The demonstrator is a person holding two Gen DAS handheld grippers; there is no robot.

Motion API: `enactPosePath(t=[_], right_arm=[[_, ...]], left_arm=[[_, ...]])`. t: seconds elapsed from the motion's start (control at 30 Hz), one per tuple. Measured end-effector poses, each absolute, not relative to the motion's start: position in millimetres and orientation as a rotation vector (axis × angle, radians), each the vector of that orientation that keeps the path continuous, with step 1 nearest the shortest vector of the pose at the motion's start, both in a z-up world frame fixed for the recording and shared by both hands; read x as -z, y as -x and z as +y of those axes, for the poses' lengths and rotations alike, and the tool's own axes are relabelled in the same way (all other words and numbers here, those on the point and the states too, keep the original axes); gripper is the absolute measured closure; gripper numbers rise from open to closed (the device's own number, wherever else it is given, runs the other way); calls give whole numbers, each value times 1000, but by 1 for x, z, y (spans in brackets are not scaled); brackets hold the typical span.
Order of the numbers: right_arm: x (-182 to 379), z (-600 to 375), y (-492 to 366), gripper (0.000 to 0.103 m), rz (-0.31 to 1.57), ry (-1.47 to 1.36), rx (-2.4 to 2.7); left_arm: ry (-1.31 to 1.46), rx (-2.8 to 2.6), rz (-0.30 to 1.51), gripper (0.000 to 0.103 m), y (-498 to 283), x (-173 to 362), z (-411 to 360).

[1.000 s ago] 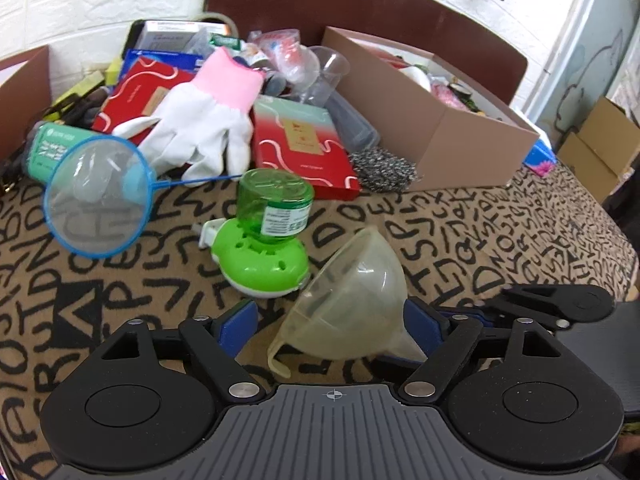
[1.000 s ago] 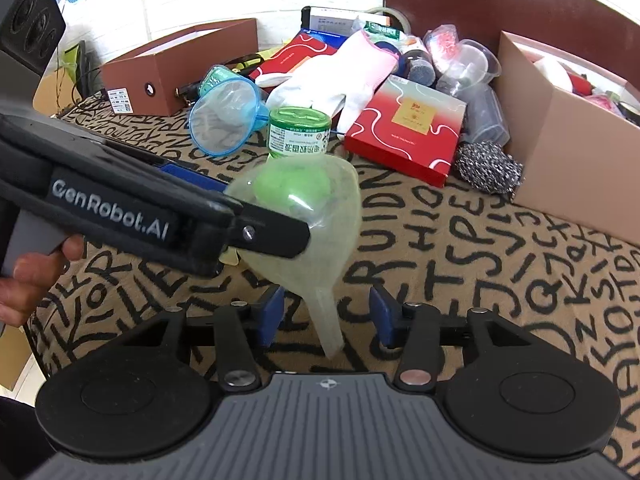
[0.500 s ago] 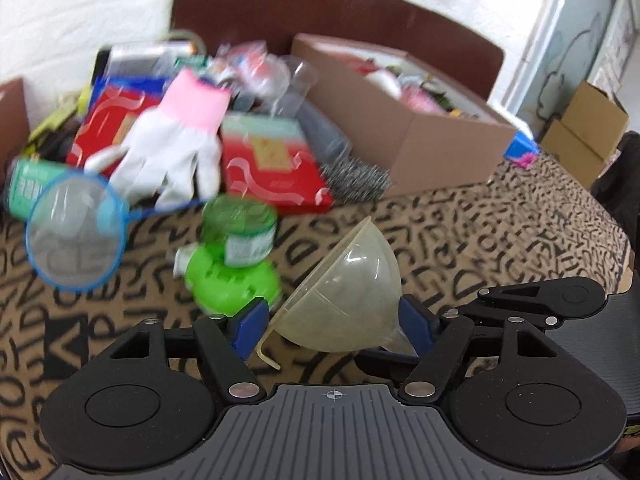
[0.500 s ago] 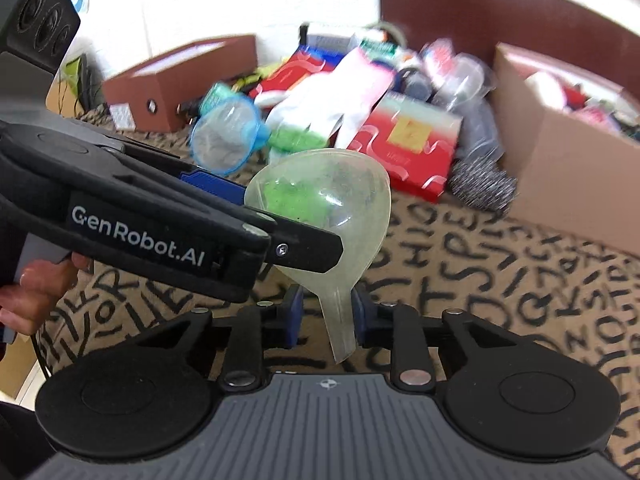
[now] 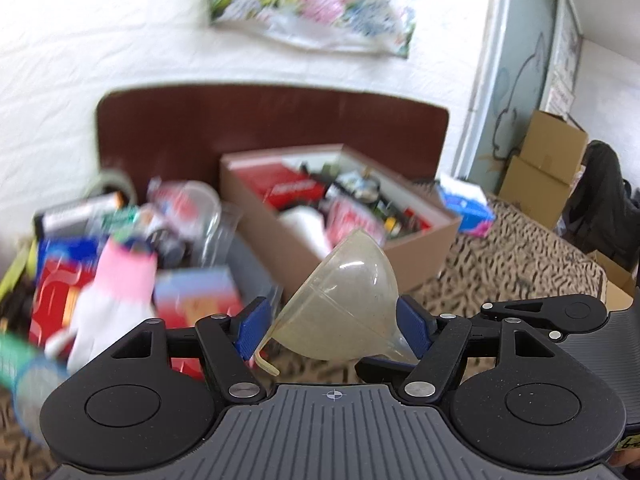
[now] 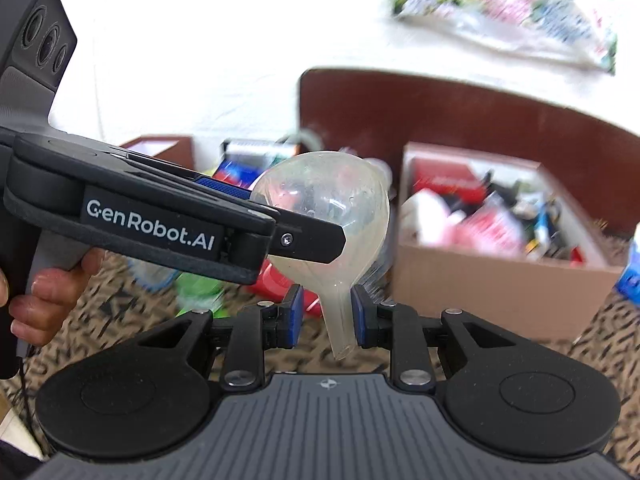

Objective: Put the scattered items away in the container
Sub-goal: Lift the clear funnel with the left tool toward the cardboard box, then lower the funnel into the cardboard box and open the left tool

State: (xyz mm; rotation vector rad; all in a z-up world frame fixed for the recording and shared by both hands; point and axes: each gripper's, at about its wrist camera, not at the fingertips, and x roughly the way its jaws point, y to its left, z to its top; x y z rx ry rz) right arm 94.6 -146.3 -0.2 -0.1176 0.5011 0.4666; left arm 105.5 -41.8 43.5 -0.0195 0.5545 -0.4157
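A translucent plastic funnel (image 5: 344, 304) hangs in the air between both grippers. My left gripper (image 5: 334, 322) is shut on its wide cone. My right gripper (image 6: 326, 314) is shut on its spout (image 6: 338, 320); the cone (image 6: 328, 200) rises above it. The left gripper's body (image 6: 152, 220) crosses the right wrist view from the left. The open cardboard box (image 5: 400, 248), full of mixed items, stands beyond the funnel; it also shows in the right wrist view (image 6: 500, 284).
Scattered items lie left of the box: a white and pink glove (image 5: 116, 292), red boxes (image 5: 200, 296), clear cups (image 5: 196, 204), a blue net (image 5: 36, 384). A brown headboard (image 5: 180, 128) stands behind. A patterned cloth (image 5: 512, 256) covers the surface.
Both grippers rose with the funnel and tilted up toward the box. The right gripper, open a second ago, has closed on the spout.
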Motion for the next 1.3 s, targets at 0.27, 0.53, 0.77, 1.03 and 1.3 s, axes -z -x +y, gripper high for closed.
enactPosePath(t=[0.27, 0.53, 0.77, 1.03, 1.3], right_arm=[[-36, -185, -159, 74, 429, 107, -404], [-47, -215, -251, 73, 432, 172, -400], [-35, -240, -324, 73, 465, 205, -420], [-13, -255, -387, 73, 457, 278, -436], [10, -259, -422, 39, 485, 338, -321]], left_arm=[[-47, 442, 481, 31, -174, -83, -91], [10, 423, 480, 30, -271, -88, -122], [27, 396, 497, 30, -349, -74, -145], [92, 365, 517, 29, -417, -53, -153], [78, 299, 556, 10, -446, -26, -156]])
